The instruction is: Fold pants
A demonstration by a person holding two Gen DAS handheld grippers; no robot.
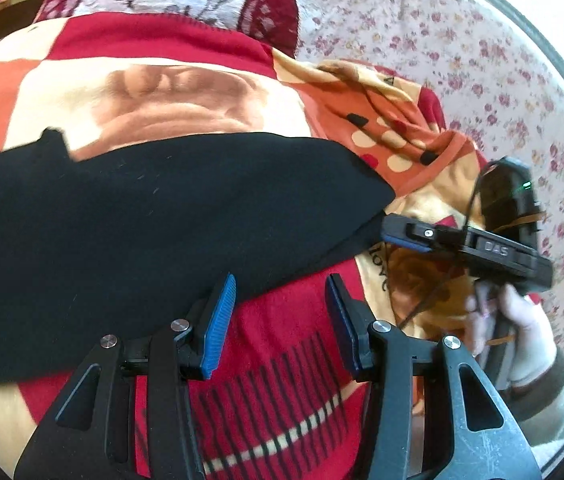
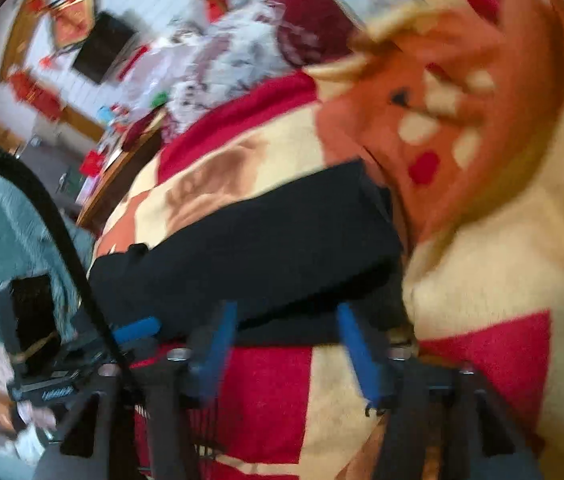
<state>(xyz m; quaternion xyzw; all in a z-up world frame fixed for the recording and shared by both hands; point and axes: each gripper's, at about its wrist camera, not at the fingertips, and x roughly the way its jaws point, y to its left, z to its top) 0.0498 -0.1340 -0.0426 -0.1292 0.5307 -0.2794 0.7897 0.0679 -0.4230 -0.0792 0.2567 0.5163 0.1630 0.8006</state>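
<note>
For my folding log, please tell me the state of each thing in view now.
Pants: lying flat on the blanket, held by no gripper.
Left hand-held gripper: open, empty, at the near edge of the pants.
Right hand-held gripper: open, empty, near the pants; view blurred.
Blanket: spread under the pants, bunched beyond them.

The left gripper was held low with its blue-padded jaws spread wide apart, nothing between them; the right gripper was likewise parted and empty, though its own view was blurred. In the left wrist view, the person's right hand gripped the right tool's handle at the right.
</note>
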